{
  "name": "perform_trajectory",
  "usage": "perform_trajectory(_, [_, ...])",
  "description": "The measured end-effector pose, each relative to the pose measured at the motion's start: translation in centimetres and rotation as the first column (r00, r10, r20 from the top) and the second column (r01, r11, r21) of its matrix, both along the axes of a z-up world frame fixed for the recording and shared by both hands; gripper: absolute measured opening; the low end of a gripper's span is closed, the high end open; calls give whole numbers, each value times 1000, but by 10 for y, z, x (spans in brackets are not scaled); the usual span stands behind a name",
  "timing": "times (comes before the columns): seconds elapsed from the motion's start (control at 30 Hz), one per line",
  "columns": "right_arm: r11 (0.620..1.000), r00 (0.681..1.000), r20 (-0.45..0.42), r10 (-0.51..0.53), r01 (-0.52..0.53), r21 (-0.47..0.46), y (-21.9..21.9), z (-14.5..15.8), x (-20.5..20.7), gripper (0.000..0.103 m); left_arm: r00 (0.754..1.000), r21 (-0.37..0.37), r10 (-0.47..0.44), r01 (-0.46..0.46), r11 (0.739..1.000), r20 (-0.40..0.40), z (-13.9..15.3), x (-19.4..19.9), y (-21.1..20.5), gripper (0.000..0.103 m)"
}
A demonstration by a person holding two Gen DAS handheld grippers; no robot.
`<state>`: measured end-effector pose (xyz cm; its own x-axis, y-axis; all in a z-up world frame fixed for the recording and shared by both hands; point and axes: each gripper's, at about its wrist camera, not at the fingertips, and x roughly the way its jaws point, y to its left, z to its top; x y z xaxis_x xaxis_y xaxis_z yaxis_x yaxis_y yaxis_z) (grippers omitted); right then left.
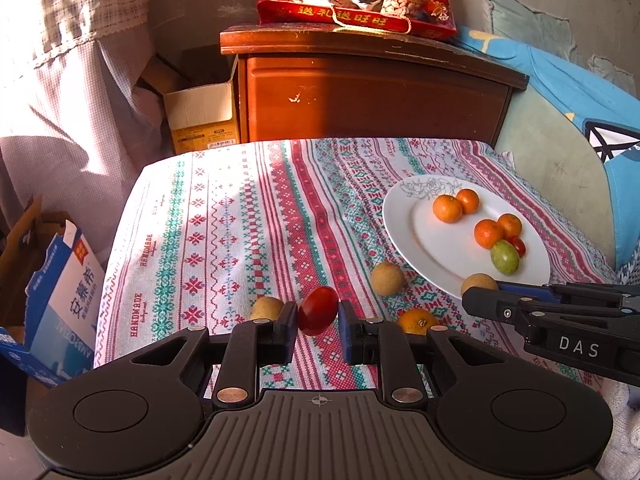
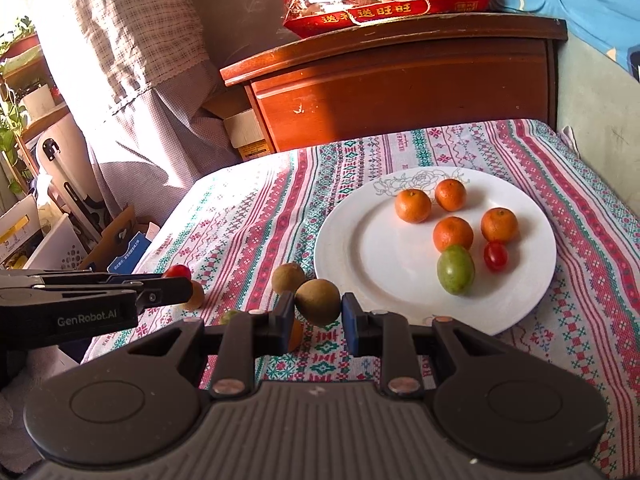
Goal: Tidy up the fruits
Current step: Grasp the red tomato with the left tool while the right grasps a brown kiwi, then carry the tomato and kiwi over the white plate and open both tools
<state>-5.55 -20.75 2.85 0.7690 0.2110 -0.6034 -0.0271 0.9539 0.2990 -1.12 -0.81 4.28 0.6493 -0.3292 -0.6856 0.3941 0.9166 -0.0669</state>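
Two fruits are held clear of the patterned tablecloth (image 1: 224, 216): a red cherry tomato (image 1: 317, 311) is pinched by the left gripper (image 1: 318, 320), and a brown longan (image 2: 319, 302) is clamped in the right gripper (image 2: 318, 314) just beside the white plate (image 2: 360, 248), on which four tangerines (image 2: 413, 205) are gathered.
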Motion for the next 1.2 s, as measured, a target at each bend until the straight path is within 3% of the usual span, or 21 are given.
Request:
perform_trajectory(0.4, [995,995,-4,-96,96,21,-25,1,3,26,999,-80,-40,42,996,21,20,19,-38,19])
perform_trajectory(1.2, [988,988,-56,-145,147,34,-38,-15,14,26,993,-101,-83,74,992,-87,-10,73,-102,19])
